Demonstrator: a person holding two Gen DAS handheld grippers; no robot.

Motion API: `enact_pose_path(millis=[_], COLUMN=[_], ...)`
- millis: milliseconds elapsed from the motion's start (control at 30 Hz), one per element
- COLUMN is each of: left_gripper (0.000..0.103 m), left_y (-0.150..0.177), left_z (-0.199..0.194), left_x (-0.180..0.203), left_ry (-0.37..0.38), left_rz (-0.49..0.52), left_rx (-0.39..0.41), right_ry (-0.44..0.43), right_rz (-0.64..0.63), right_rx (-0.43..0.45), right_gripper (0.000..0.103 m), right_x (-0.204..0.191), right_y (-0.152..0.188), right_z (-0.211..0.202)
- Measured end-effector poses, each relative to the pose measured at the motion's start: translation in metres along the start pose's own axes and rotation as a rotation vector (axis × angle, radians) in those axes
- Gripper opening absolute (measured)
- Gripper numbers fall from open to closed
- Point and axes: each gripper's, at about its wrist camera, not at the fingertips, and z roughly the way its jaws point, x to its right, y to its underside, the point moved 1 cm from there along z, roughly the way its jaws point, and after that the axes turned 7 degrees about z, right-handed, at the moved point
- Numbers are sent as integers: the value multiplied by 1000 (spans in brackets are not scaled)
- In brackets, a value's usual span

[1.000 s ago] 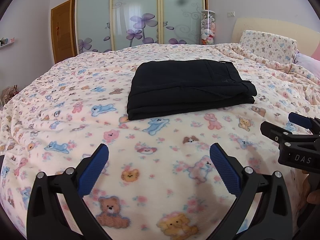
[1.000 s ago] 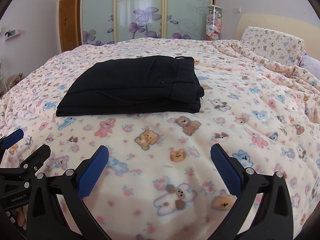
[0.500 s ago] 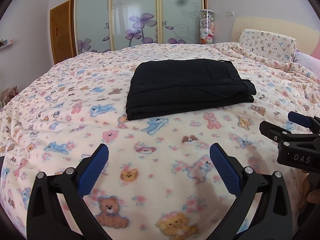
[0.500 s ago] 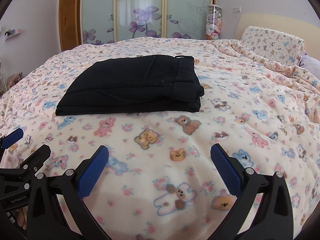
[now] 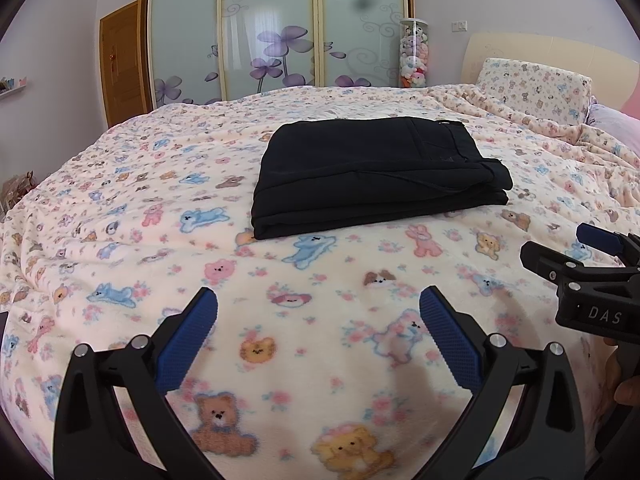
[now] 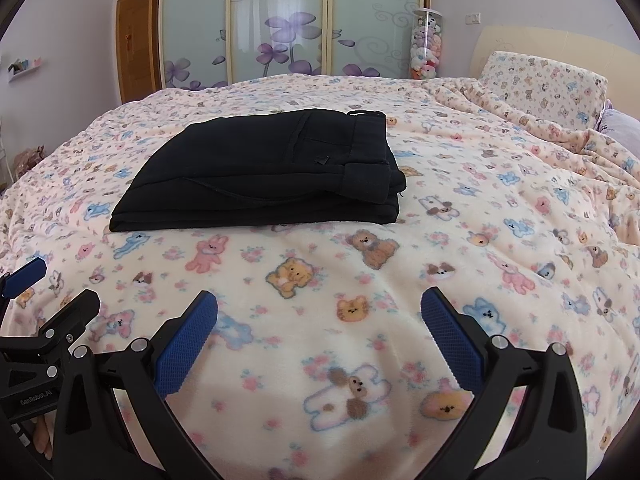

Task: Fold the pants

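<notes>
Starting at nine o'clock in the left wrist view, the teddy-print fleece blanket (image 5: 120, 216) rolls off the bed's rounded left edge toward a wooden door (image 5: 124, 60) at about ten o'clock, leaving a broad bare stretch of blanket between that edge and the folded black pants (image 5: 372, 168). The left gripper (image 5: 318, 332) hovers low over the blanket at six o'clock, its blue-padded jaws spread wide with nothing between them, well apart from the pants up at twelve o'clock. Open fleece lies all round the garment on every side. The pants are a flat, stacked rectangle, layers showing along the near edge, the waistband end toward two o'clock. At three o'clock in that view the right gripper (image 5: 592, 256) juts in from the side; seen through its own camera, the right gripper (image 6: 318, 332) also stands with jaws wide apart and empty, the pants at eleven o'clock. Further right the blanket bunches into ridges toward a matching pillow (image 6: 544, 84) at two o'clock against the headboard (image 6: 520, 40).
</notes>
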Motion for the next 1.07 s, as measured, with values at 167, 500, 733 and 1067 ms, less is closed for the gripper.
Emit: enact_pose_path(millis=[167, 500, 733, 1067], left_gripper=[101, 101, 101, 101], left_y=[0, 1, 0, -1], left_z=[0, 0, -4, -2], left_x=[0, -4, -5, -13], left_ry=[0, -4, -19, -13], left_rz=[0, -12, -12, -41], left_rx=[-1, -1, 18, 6], right_ry=[0, 0, -1, -1], right_rz=[0, -1, -1, -2], right_rx=[0, 0, -1, -2], right_gripper=[102, 102, 102, 102], right_x=[0, 0, 0, 0], right_y=[0, 0, -1, -1], right_z=[0, 0, 0, 1])
